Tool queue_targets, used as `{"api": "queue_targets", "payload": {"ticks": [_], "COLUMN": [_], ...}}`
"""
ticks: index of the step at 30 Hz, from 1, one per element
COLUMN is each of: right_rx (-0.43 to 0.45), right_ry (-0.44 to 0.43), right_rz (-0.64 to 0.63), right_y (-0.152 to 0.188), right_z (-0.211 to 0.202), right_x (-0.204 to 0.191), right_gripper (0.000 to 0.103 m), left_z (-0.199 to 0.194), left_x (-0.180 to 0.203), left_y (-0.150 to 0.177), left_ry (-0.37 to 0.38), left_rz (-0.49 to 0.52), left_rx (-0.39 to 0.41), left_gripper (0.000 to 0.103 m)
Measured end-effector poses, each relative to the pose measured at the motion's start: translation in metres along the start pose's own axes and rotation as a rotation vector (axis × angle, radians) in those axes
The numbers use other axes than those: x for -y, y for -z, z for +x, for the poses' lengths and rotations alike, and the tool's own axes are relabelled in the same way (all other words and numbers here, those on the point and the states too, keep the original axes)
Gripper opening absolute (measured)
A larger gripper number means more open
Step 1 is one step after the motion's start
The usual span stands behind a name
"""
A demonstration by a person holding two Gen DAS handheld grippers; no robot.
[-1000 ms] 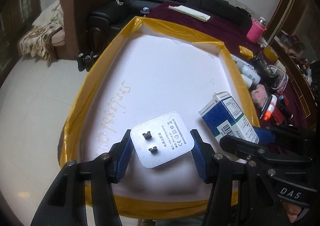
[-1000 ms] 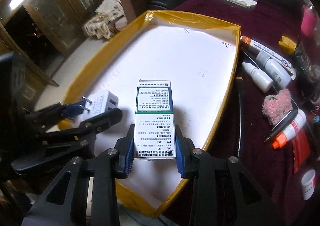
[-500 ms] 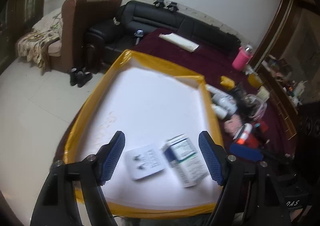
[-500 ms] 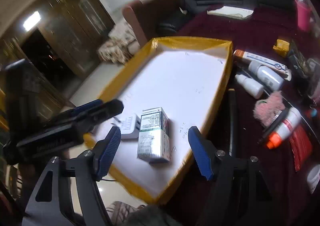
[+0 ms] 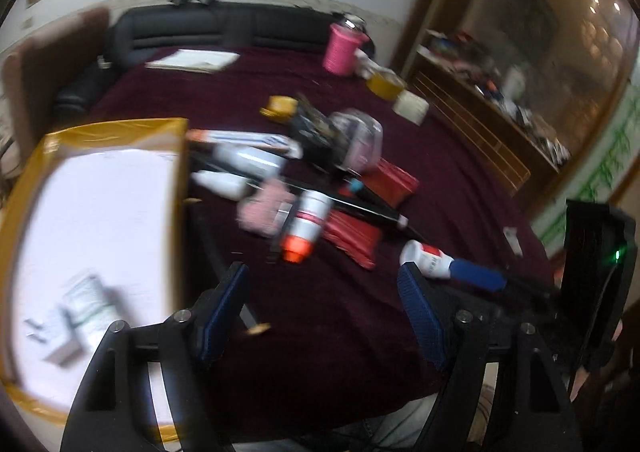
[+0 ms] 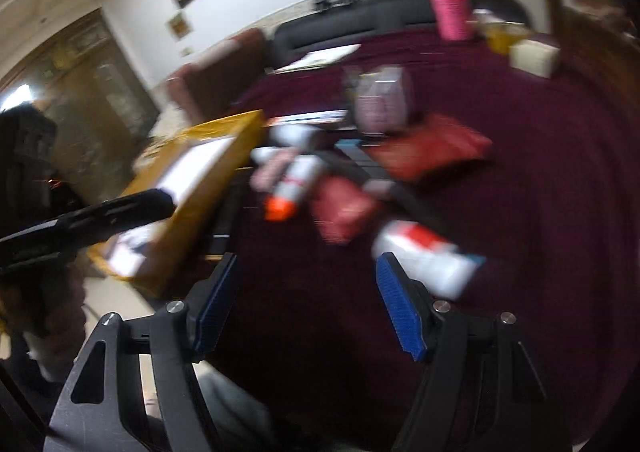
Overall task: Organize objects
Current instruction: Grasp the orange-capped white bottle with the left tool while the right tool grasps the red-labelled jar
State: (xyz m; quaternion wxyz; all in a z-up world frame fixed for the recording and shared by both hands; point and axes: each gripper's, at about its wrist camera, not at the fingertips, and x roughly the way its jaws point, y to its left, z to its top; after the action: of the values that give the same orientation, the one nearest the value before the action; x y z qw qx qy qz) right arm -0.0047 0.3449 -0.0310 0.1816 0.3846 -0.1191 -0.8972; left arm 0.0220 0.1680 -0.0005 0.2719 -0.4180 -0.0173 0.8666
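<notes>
While blur hides all labels | left tongs (image 5: 322,306) spread, empty | right tongs (image 6: 306,306) spread, empty

Honestly nothing readable here, both views are too blurry; the red-and-white bottle (image 5: 426,260) label and the box (image 5: 86,302) print are just smears.

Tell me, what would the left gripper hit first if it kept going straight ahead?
Probably the white bottle with the orange cap, lying on the dark red tablecloth ahead of the open left gripper. Blur makes depth uncertain.
</notes>
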Motion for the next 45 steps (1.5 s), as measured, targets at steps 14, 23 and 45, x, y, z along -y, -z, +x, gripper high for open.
{"api": "queue_targets", "payload": {"ticks": [14,23,45], "right_rx": [-0.048,-0.082,-0.117], "right_ry": [0.054,0.011,-0.023], "right_rz": [-0.048,-0.03,0.096], "right_y": [-0.001,0.002,0.008], "right_z": [0.025,0.04,0.035], "right_x": [0.043,0.036,0.025], "right_gripper": [0.063,0.045,0.033], "left_z": [0.066,0.103,0.059], "left_x": [0.028,0.02,-0.009], "left_y": [-0.014,-0.03,0.009], "left_ry": [-0.067,-0.127,0.043], "left_rz": [0.053,0.065,-0.147], "left_rx": [-0.083,-0.109,-0.175], "left_gripper": [0.067,0.052,0.023]}}
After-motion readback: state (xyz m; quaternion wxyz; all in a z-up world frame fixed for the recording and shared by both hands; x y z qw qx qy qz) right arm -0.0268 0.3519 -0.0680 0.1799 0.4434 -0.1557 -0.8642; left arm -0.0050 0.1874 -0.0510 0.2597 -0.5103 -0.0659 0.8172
